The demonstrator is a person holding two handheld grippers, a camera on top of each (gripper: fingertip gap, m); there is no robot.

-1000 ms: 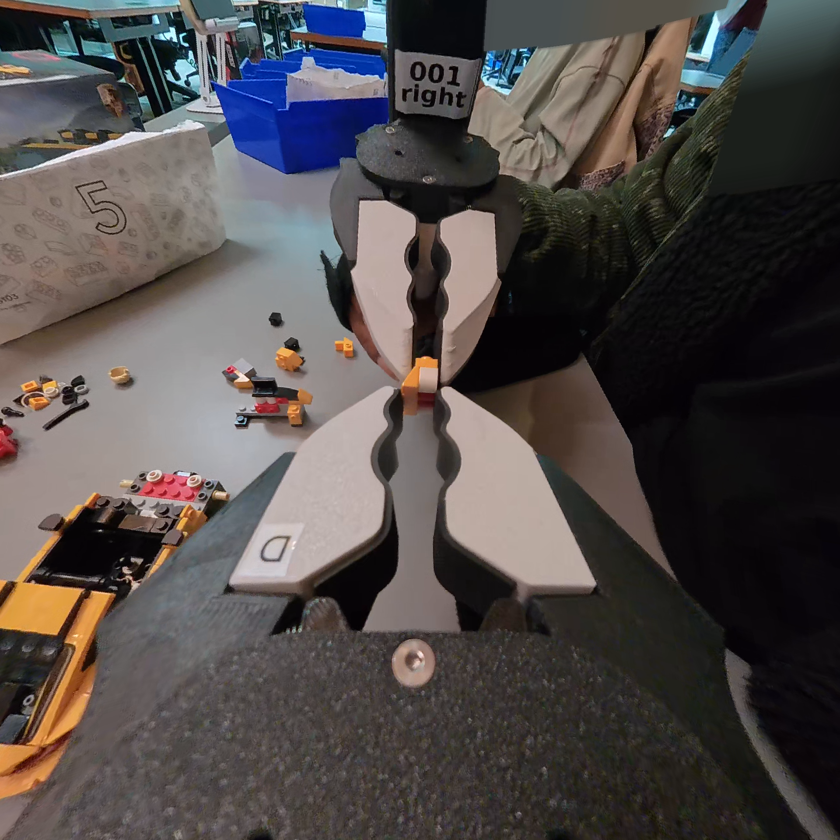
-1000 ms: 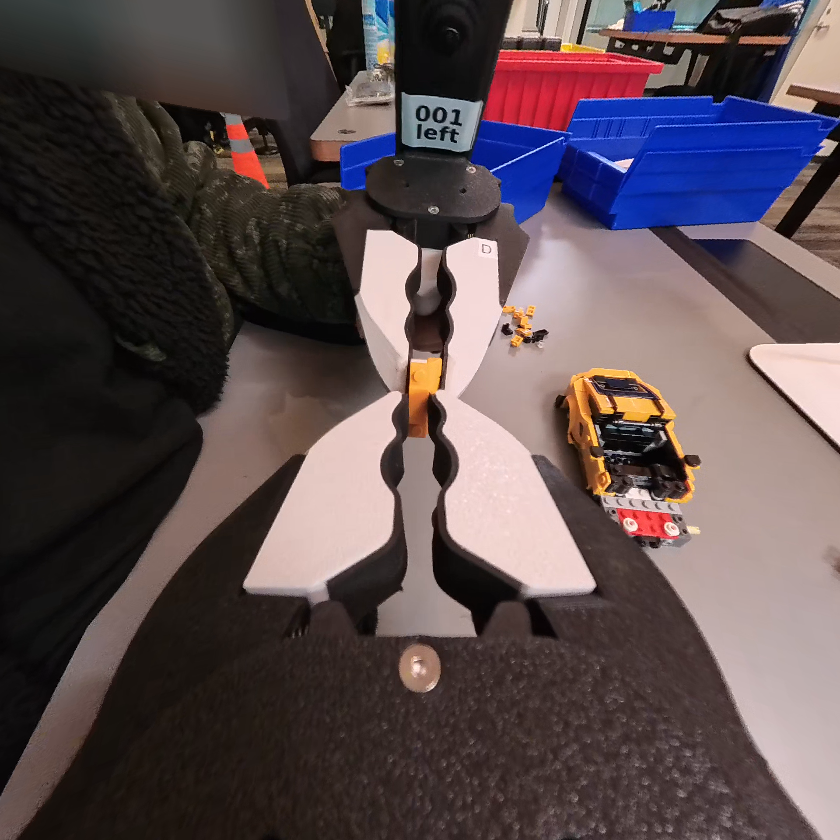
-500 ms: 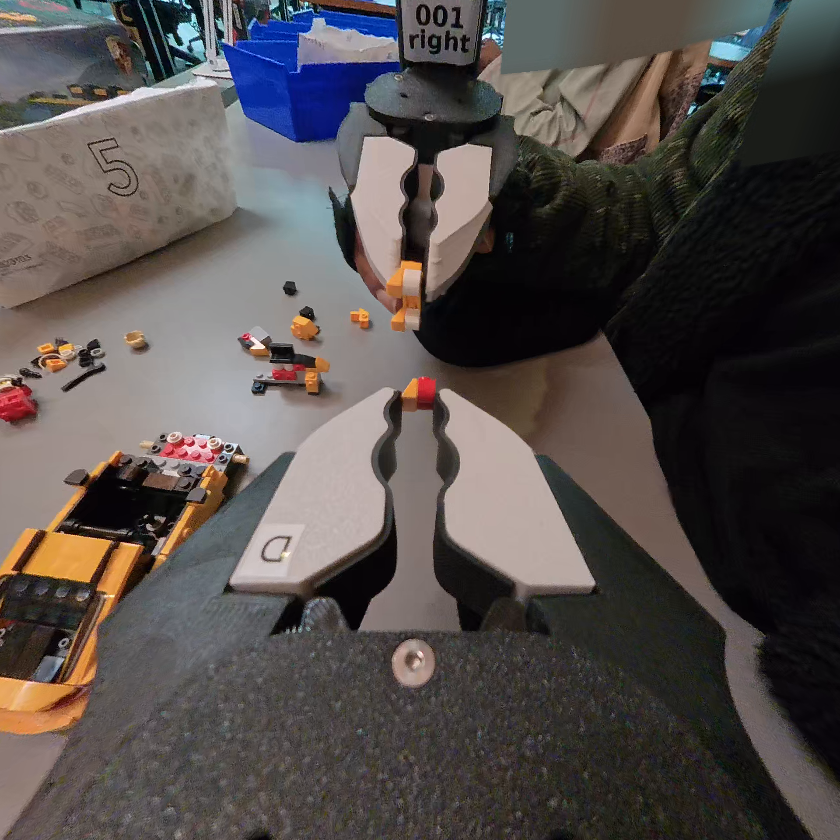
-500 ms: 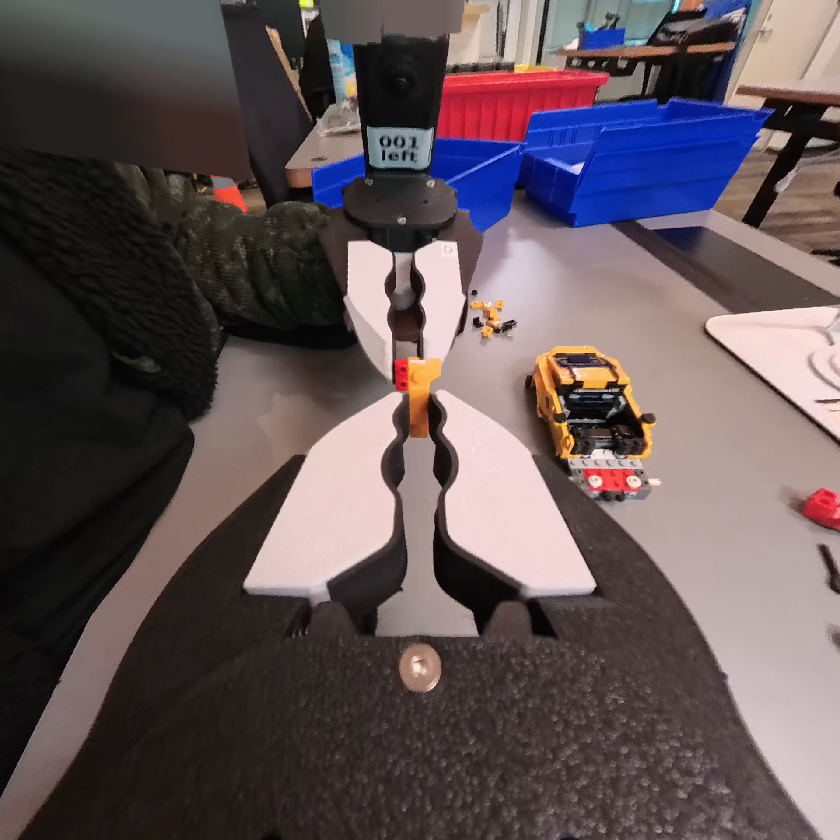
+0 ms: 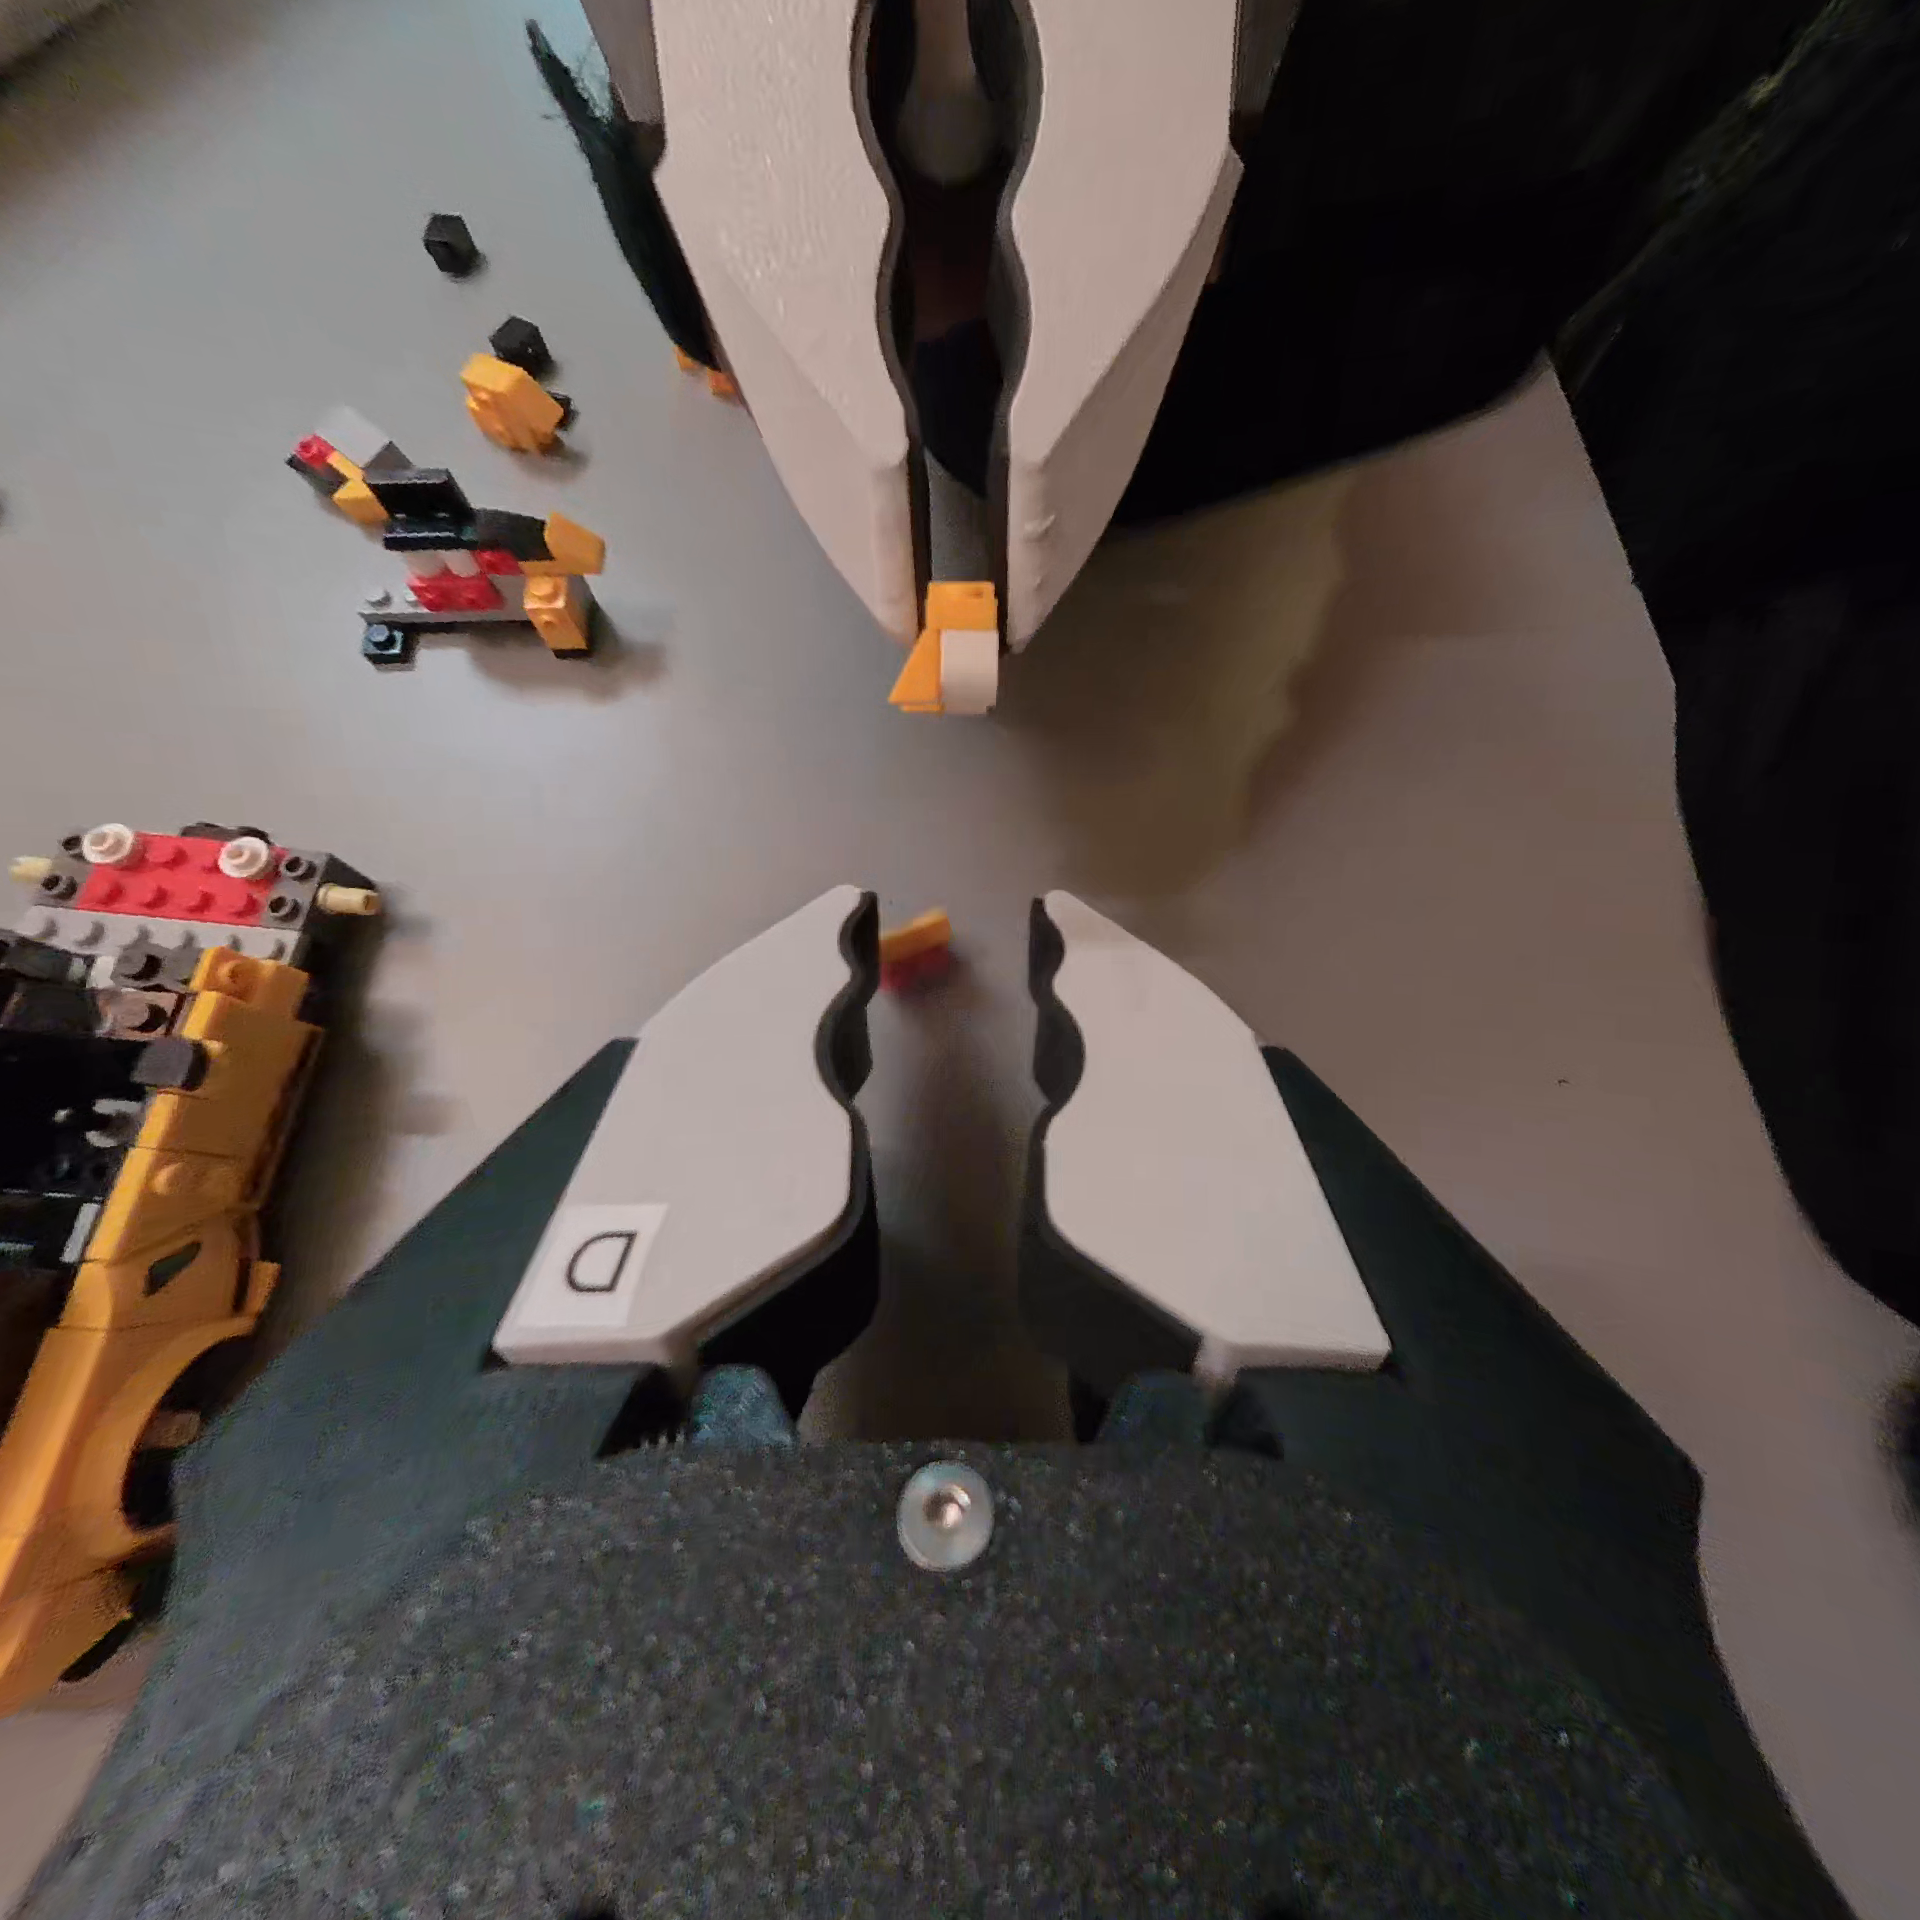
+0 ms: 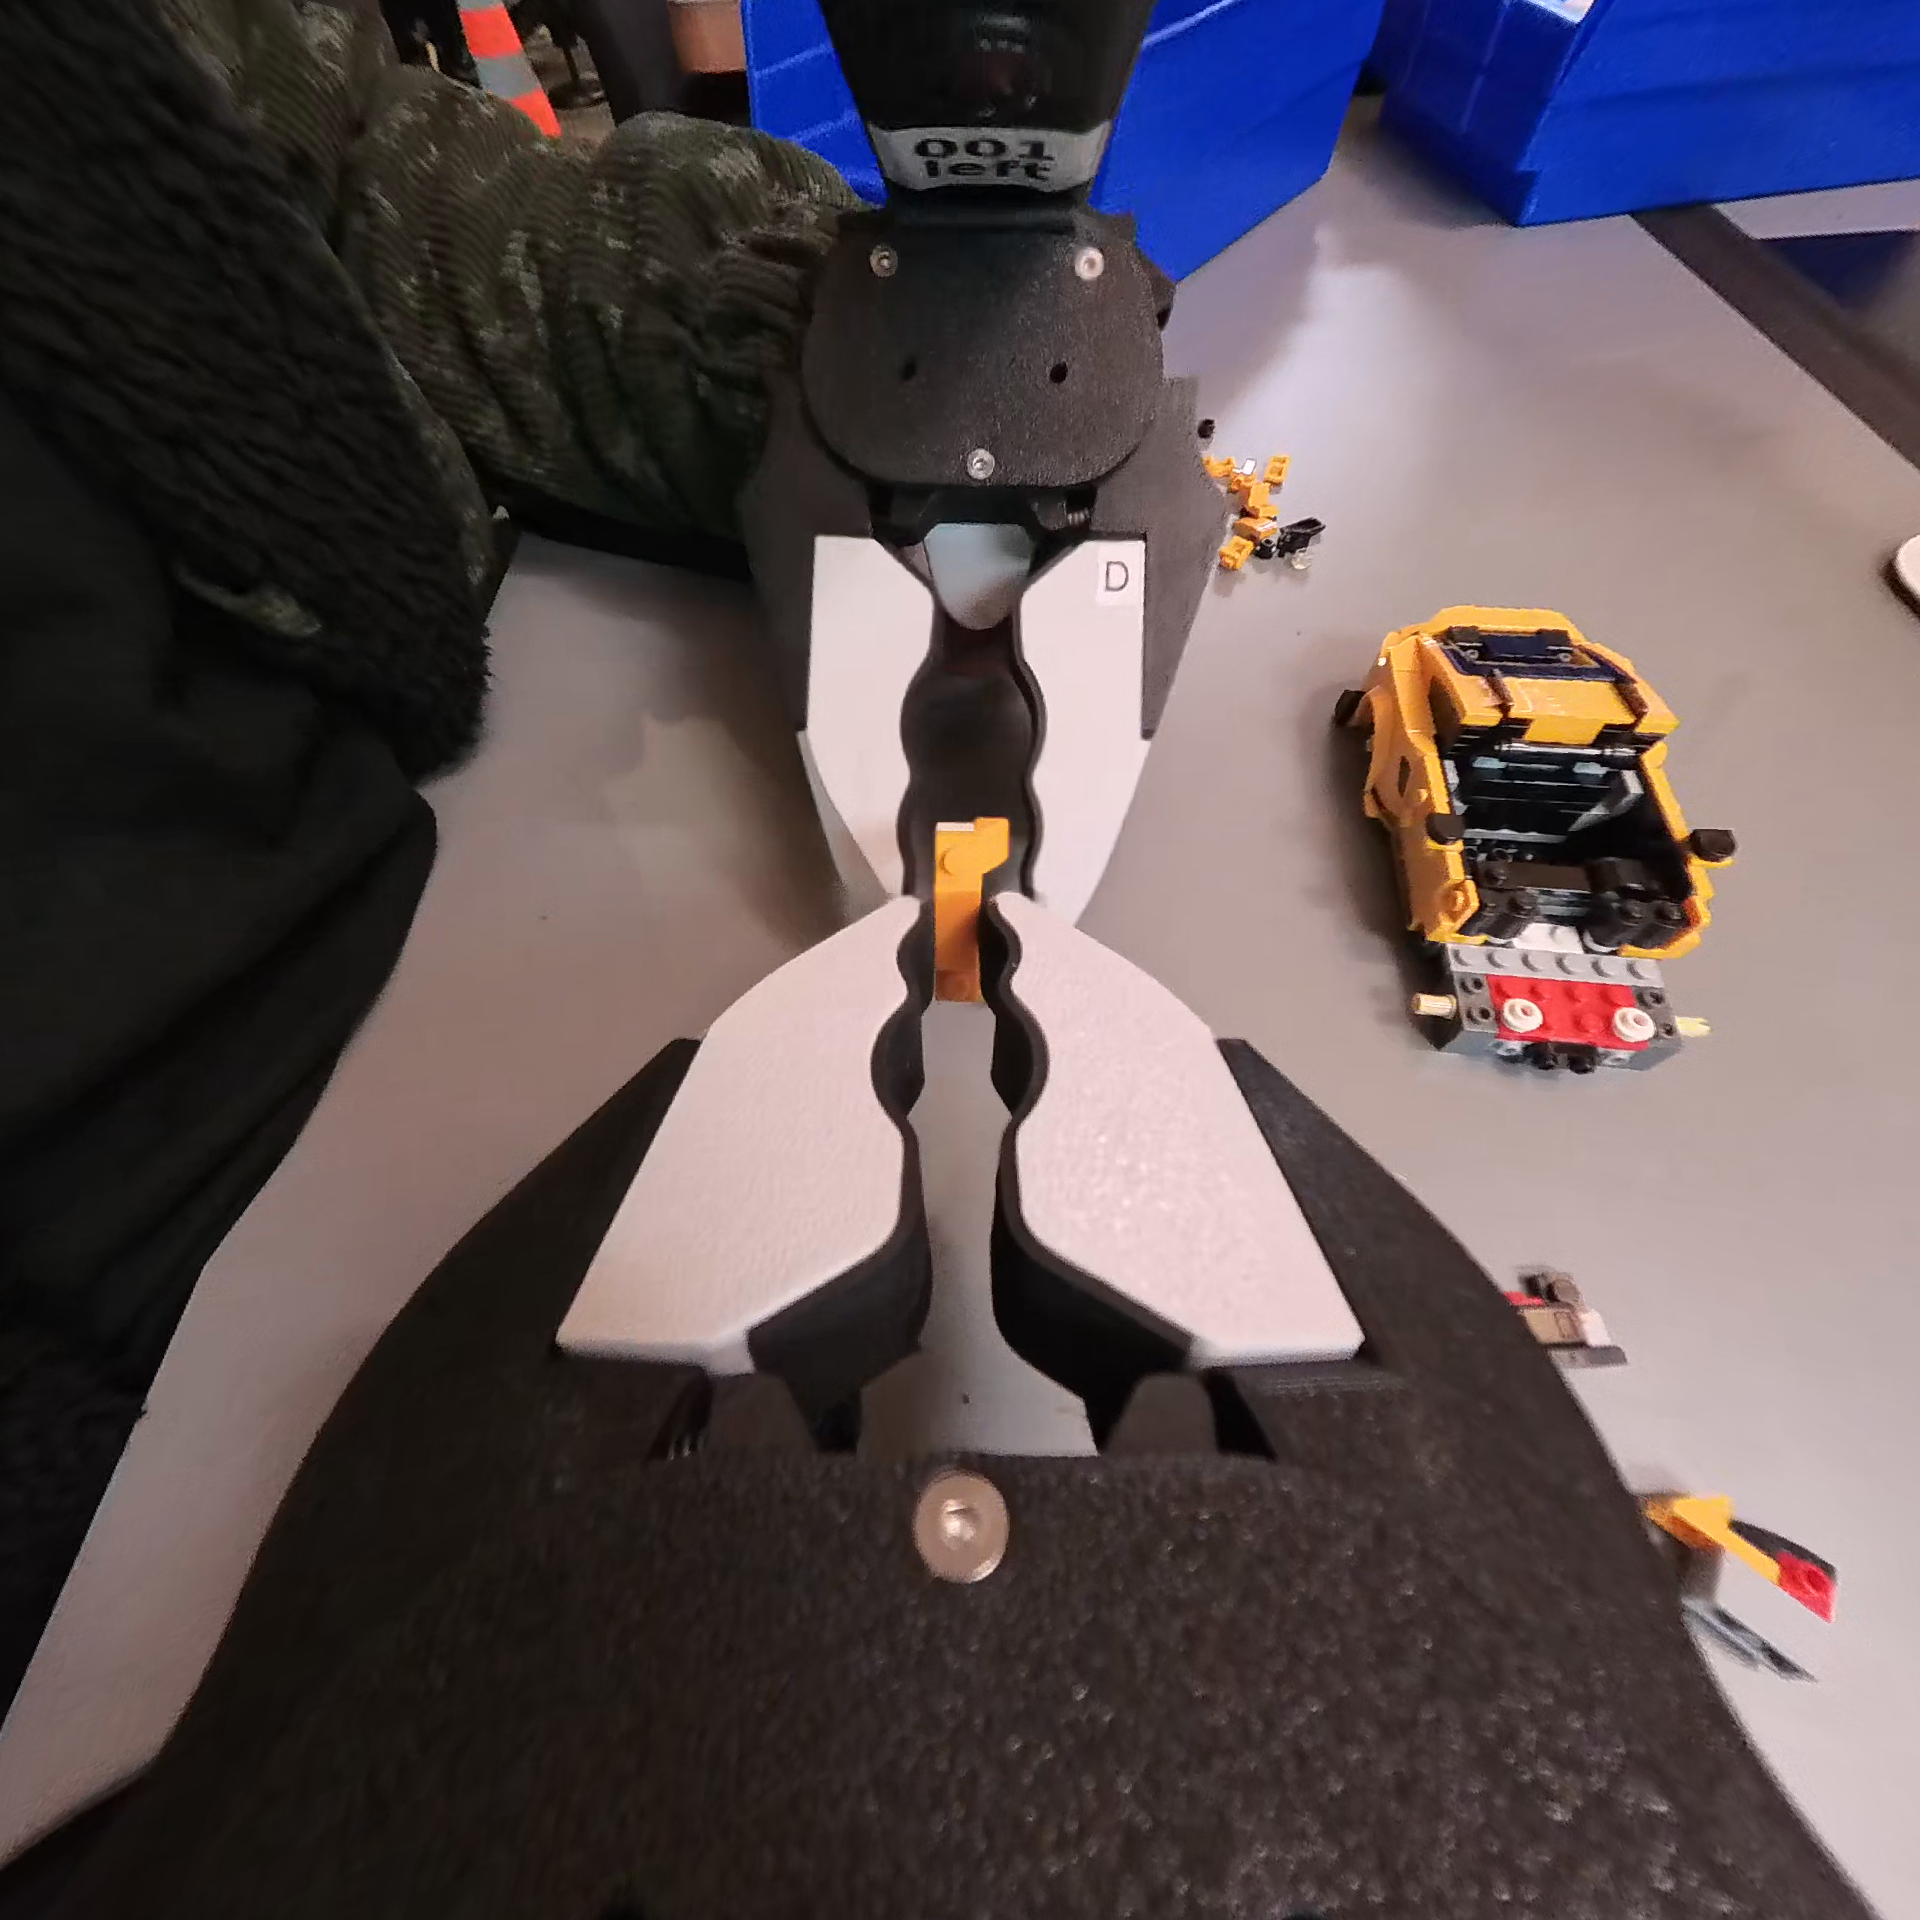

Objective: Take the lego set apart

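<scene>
**Handling Small Bricks**

Here, the right gripper [image 6: 961,914] is clenched on an orange piece [image 6: 961,914]; the left gripper [image 5: 951,925] stands released, a small orange-red bit [image 5: 914,951] lying between its fingertips on the table [image 5: 1299,935]; the car [image 6: 1538,831] rests well apart. Judged light, rigid, slippery; grip flat faces, near the seam.

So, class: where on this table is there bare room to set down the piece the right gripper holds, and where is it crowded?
Bare grey table lies between the open left gripper and the dark sleeve. The small orange-and-red piece lies between its fingertips. Crowded: loose bricks and yellow car fill the other side. Right gripper is clamped on an orange piece.
</scene>
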